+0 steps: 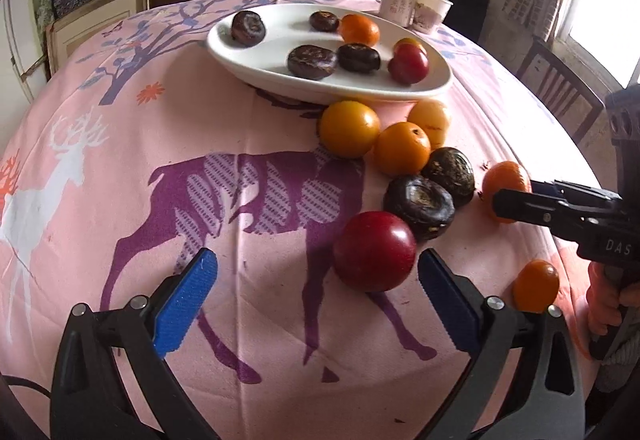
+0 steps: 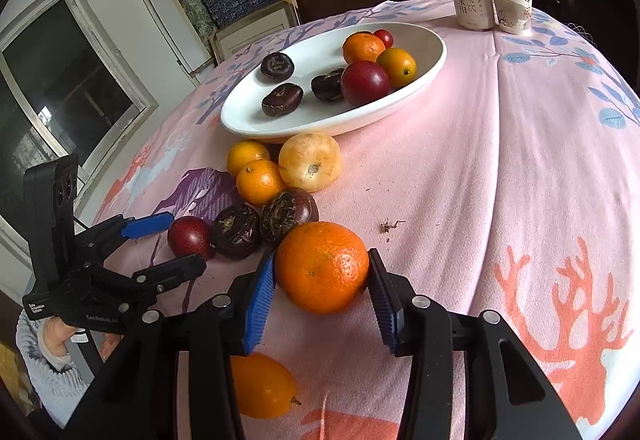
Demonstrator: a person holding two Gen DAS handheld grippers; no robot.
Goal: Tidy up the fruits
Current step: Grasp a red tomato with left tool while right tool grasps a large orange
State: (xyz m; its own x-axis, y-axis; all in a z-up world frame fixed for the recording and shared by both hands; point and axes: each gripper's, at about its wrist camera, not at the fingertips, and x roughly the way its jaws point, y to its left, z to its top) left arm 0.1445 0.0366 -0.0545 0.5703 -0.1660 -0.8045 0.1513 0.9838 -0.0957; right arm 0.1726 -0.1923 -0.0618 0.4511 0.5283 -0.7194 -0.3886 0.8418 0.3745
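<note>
A white oval plate (image 1: 256, 70) (image 2: 436, 52) holds dark water chestnuts, a mandarin, a red plum and a kumquat. In front of it loose fruit lies on the pink cloth: yellow and orange fruits, two dark chestnuts (image 1: 420, 202) and a red plum (image 1: 374, 251) (image 2: 189, 236). My left gripper (image 1: 318, 294) (image 2: 176, 240) is open, its right pad next to the plum. My right gripper (image 2: 322, 294) (image 1: 506, 200) has its blue pads against both sides of a mandarin (image 2: 322, 266) (image 1: 505, 180) that rests on the cloth.
A drink can (image 2: 468, 2) and a paper cup (image 2: 514, 6) stand behind the plate. A kumquat (image 2: 262, 386) (image 1: 536, 285) lies under the right gripper. A wooden chair (image 1: 560, 88) stands at the table's right edge.
</note>
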